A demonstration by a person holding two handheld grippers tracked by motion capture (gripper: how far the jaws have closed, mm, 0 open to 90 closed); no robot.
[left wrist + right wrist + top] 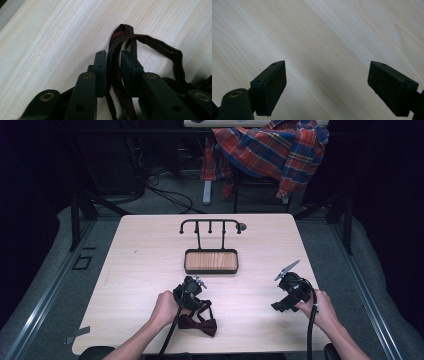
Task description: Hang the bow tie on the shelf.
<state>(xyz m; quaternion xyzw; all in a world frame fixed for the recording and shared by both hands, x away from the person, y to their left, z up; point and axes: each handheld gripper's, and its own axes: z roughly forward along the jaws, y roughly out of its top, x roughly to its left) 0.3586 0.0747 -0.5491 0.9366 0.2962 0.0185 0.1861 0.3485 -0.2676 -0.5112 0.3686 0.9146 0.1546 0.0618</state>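
Left fingers [100, 72]: drawn close around the dark red strap [113, 75] of the bow tie, which runs up between the two pads; a thin gap shows on the right pad's side, so it reads as a light pinch just taking hold.
Strap lie: from the fingers it rises toward the upper middle of the left gripper view, folds over, then loops away to the right edge; its long run lies along the fingers, not across them.
Bow tie [200, 325]: lower middle of the high view, flat on the bench just below and right of the left gripper [189, 292], the bow itself nearest the bottom edge.
Right fingers [273, 85]: spread wide, nothing between them, bare wood underneath.
Right gripper [290, 292]: lower right of the high view, well apart from the bow tie.
Nearer hand: the left, judged to be the one that lifts.
Likely goal: the black hook stand [210, 227] with its wooden tray [211, 261], centre of the high view, above the bow tie.
Bench [140, 270]: pale wood grain, matte, otherwise bare.
Room: dark surround, grey floor with cables at upper left, a plaid shirt [272, 147] over a chair at top.
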